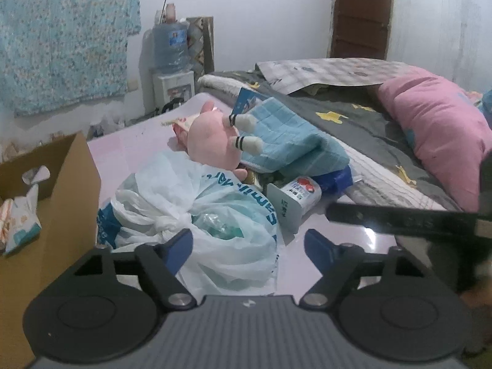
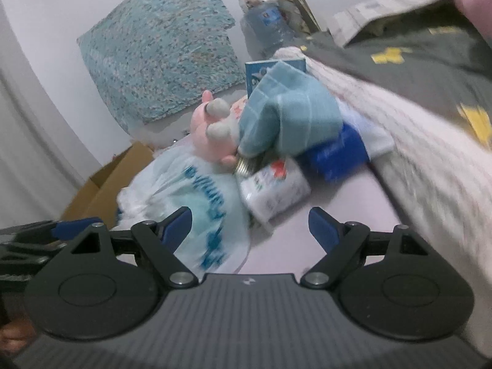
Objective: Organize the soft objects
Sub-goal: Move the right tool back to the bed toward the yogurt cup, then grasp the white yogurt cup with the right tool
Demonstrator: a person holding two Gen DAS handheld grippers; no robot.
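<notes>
A bed (image 1: 363, 129) with a dark star-printed cover is seen along the right side, with a large pink pillow (image 1: 436, 141) lying on it. A brown cardboard box (image 1: 70, 184) stands open at the left of the pale pink floor (image 1: 129, 147), and a small wipes pack (image 1: 21, 221) is seen inside it. Between box and bed, a heap of things is piled on the floor. A white plastic bag (image 1: 196, 215) with blue lettering is spread at the front of the heap. Behind it, a folded teal towel (image 1: 286, 135) is draped over a blue pack (image 1: 335, 178). A pink plush toy (image 1: 212, 141) is laid against the towel, just behind the bag. A white tissue pack (image 1: 295, 196) with red print rests beside the bag.

The left gripper (image 1: 249, 243) is held spread just over the bag's near edge, nothing being pinched. The right gripper (image 2: 250, 224) is likewise held spread, low before the bag and tissue pack, with nothing between its blue pads (image 2: 323, 227).
</notes>
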